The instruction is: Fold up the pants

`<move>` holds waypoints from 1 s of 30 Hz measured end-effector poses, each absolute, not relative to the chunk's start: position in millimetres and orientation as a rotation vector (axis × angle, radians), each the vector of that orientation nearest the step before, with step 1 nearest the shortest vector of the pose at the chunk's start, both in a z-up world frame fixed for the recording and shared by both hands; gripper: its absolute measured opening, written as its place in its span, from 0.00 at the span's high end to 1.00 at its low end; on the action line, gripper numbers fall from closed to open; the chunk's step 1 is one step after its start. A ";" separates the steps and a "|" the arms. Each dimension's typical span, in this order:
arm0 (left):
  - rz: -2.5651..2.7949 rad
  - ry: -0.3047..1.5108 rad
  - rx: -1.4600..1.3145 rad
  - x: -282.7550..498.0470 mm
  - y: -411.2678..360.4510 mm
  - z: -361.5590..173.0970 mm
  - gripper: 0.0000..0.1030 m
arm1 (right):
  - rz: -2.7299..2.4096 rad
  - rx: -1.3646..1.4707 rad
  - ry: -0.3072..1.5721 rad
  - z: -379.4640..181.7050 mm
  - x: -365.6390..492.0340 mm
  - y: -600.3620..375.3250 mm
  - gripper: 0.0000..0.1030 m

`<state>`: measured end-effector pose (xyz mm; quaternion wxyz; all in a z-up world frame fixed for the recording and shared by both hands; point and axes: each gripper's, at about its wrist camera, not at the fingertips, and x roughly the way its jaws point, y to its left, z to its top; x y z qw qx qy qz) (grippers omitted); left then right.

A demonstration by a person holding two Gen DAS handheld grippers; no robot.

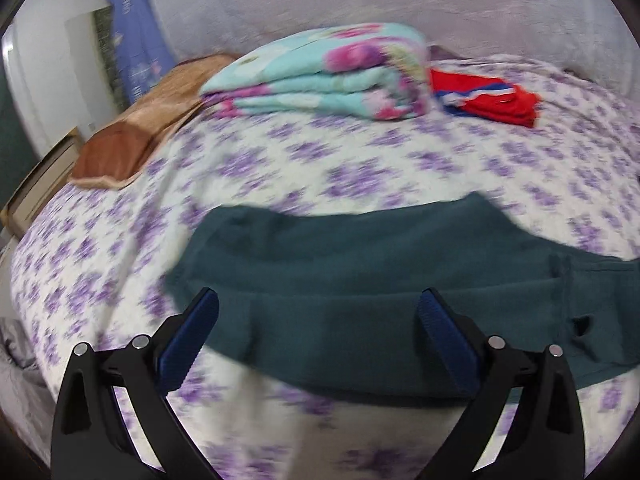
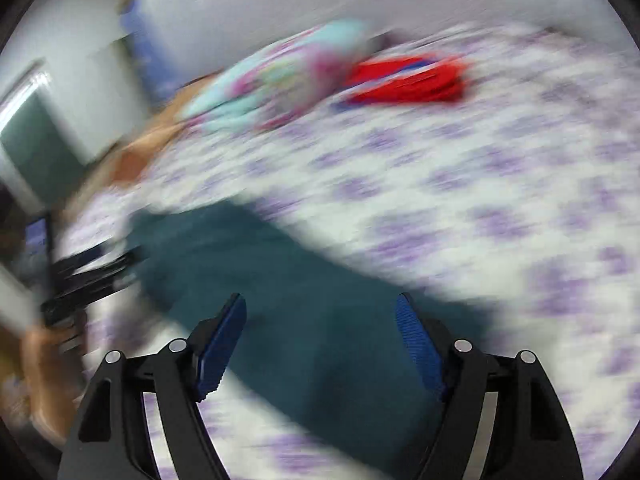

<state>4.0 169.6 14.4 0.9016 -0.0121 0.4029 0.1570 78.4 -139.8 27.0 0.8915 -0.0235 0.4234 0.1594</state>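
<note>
the dark teal pants point(image 1: 360, 264) lie flat on the bed point(image 1: 360, 168), across its near part, folded into a long band, and everything else is placed from them. nearest of all, the left gripper point(image 1: 318, 300) hangs just above the near edge of the pants with its blue pads spread wide, nothing between them and no cloth pinched. the right gripper point(image 2: 320, 306) hovers over the pants too, its pads likewise wide apart and holding nothing; that view is heavily smeared, so fine detail of the cloth under it cannot be made out. in the right wrist view the left gripper shows again as a dark blurred shape at the left end of the pants, with a hand point(image 2: 44, 356) behind it. the bed carries a white cover with purple flower print, bare on all sides of the pants. well beyond the pants, toward the wall, sits a folded floral blanket point(image 1: 324, 76) in pale blue and pink, stacked in several layers. just right of the blanket lies a red garment point(image 1: 492, 98) with blue and white trim, also folded. left of the blanket, far from the pants, a brown pillow point(image 1: 132, 140) rests at the bed's edge. no containers show in either view.
</note>
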 end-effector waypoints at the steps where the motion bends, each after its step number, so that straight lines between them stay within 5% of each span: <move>1: 0.281 0.834 -0.023 7.7 157.7 17.2 0.05 | 0.286 -0.054 0.872 27.1 81.1 -152.7 0.26; 3: 0.216 0.841 -0.024 13.7 138.1 19.9 0.05 | 0.270 -0.028 0.898 21.3 87.4 -176.5 0.36; 7: 0.098 0.890 -0.037 27.0 95.5 14.8 0.05 | 0.397 0.049 0.993 -11.1 88.9 -184.5 0.40; 9: 0.063 0.912 -0.038 31.5 82.1 10.4 0.05 | 0.402 0.040 1.031 -32.6 95.7 -172.8 0.61; 10: 0.060 0.926 -0.032 34.8 74.9 7.6 0.05 | 0.383 0.024 1.033 -40.4 100.7 -168.9 0.63; 12: 0.079 0.939 -0.003 38.6 63.3 3.3 0.05 | 0.361 -0.019 0.988 -39.7 101.2 -162.5 0.61; 15: 0.090 0.956 0.029 41.8 51.9 -1.8 0.05 | 0.365 -0.059 0.909 -25.4 88.7 -160.6 0.40; 30: -0.031 1.097 -0.021 50.9 34.5 -39.6 0.04 | 0.374 0.115 0.867 -14.4 90.2 -186.4 0.32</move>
